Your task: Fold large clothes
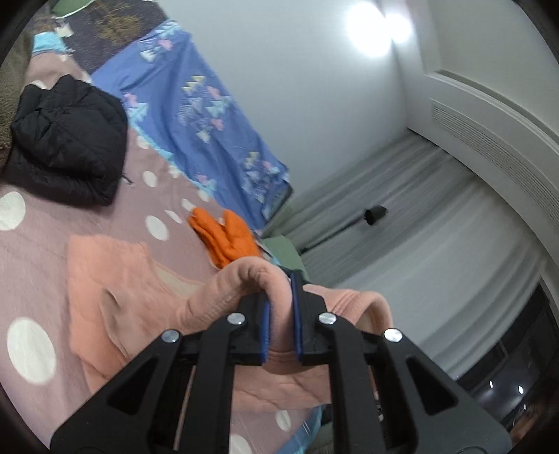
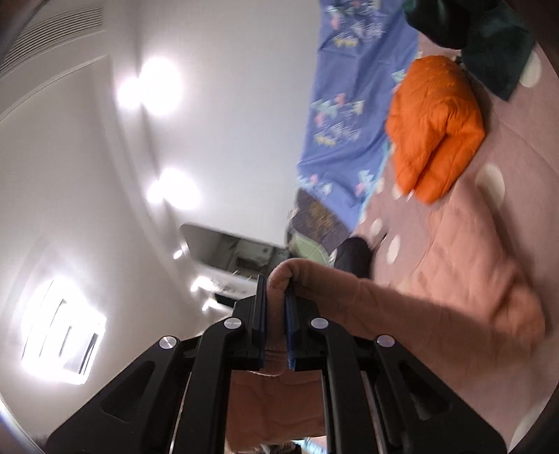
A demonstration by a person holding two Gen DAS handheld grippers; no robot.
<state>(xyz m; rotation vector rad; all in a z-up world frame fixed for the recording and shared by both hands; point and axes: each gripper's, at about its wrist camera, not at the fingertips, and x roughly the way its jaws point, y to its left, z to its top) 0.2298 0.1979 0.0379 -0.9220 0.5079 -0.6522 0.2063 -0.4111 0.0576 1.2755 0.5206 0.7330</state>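
The left gripper (image 1: 281,307) is clenched on a bunched edge of the peach fleece garment (image 1: 115,279), and the right gripper (image 2: 276,300) pinches another fold of it, so the cloth is lifted at two points while the rest trails on the polka-dot bed (image 1: 31,216). Holding both ends probably lets the person carry one edge over the other. The orange jacket (image 2: 436,129) and black jacket (image 1: 66,139) lie apart, seemingly already folded, though blur makes that uncertain.

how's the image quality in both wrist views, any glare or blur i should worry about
Left wrist view: ceiling lights blow out to white glare, the room's edges bend with fisheye distortion, and the left tool on the pink garment stays fairly sharp. Right wrist view: heavier glare from several lights, and motion blur smears the garment and orange jacket; the right tool is sharper.
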